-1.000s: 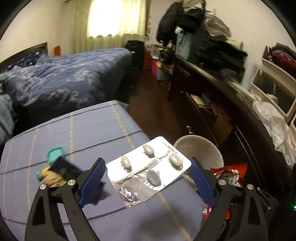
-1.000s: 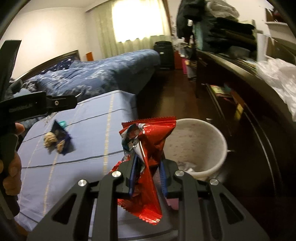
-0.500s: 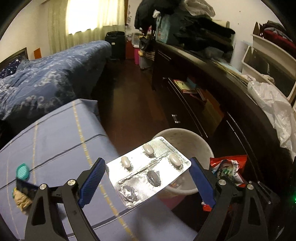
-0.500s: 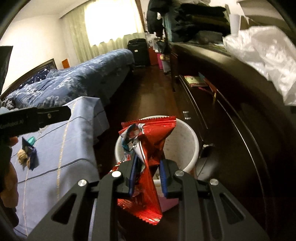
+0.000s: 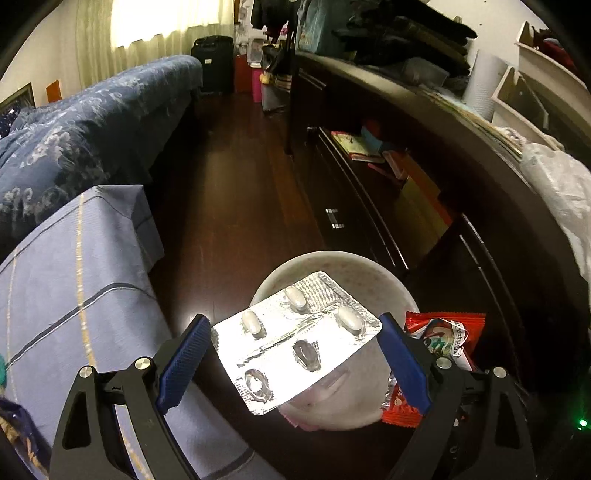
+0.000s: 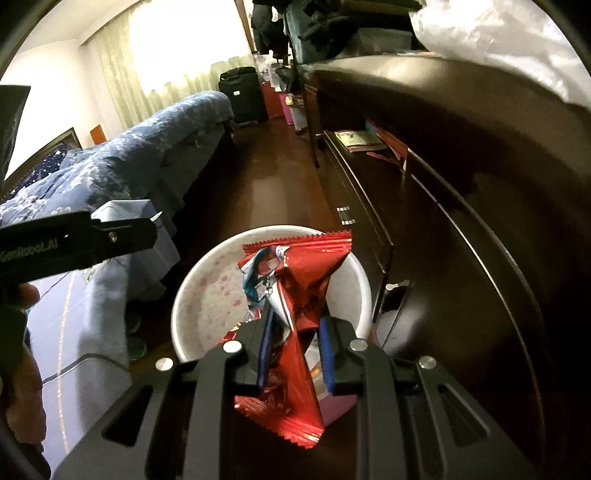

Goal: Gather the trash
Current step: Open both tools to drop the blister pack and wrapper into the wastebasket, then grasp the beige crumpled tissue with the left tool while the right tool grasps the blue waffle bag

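Left hand-held gripper point(image 5: 295, 365) grasping blister pack point(image 5: 295, 341) edgewise, above white bin point(image 5: 369, 280). Right hand-held gripper point(image 6: 295, 350) clenched on red wrapper point(image 6: 295, 295), over bin on dark floor point(image 5: 240, 184).

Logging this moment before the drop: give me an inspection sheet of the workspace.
Surface: blue striped cloth at left, dark wood floor beside it.
Job's things: blister pack; red wrapper; white bin below both.
Clutter: piled clothes, plastic bag on the dresser.
Grippers: left gripper holds the blister pack; right gripper shut on the red wrapper.
Cables: nothing seen.
Surroundings: bed, dresser, curtained window.
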### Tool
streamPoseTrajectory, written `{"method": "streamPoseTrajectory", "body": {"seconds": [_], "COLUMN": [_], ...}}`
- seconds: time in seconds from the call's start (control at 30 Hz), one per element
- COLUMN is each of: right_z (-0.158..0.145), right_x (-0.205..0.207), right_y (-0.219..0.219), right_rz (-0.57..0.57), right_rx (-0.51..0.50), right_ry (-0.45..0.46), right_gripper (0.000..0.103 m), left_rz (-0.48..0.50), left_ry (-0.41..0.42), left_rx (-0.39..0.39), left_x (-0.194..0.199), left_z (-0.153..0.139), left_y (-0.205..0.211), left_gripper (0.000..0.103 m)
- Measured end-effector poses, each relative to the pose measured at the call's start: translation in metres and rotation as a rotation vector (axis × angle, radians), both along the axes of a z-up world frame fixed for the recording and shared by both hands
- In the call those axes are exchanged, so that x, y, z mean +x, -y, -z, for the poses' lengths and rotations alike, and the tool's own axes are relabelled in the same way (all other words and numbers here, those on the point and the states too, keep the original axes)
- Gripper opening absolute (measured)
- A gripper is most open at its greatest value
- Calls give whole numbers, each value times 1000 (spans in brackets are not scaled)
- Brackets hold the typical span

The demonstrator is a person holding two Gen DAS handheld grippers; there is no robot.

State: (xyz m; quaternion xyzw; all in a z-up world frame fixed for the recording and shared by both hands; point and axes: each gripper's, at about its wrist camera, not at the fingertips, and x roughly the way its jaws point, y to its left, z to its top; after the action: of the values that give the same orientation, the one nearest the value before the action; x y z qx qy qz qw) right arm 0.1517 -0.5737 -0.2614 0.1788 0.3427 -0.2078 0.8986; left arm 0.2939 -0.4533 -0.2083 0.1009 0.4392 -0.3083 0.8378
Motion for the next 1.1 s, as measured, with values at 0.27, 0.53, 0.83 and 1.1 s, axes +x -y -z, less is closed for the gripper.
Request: {"method": "streamPoseTrajectory", "body": {"seconds": [0.27, 0.53, 0.83, 1.1], "right_z": [19, 38, 32, 5], "right_x": [29, 54, 39, 19], "right_y": [13, 16, 12, -5], "right_rz": [14, 4, 24, -6], "right_rx": [-14, -43, -21, -32], "right_ry": [-37, -69, -48, -10], "right_gripper": [23, 43, 66, 68], "left_rz": [-19, -54, -62, -56], "left_ry": [-88, -227, -233, -92], "left_rx": [10, -37, -113, -99], "left_x": [24, 45, 39, 15], "left_z": [25, 48, 28, -7], "left_y": [20, 29, 9, -13], "left_gripper": [91, 93, 99, 99]}}
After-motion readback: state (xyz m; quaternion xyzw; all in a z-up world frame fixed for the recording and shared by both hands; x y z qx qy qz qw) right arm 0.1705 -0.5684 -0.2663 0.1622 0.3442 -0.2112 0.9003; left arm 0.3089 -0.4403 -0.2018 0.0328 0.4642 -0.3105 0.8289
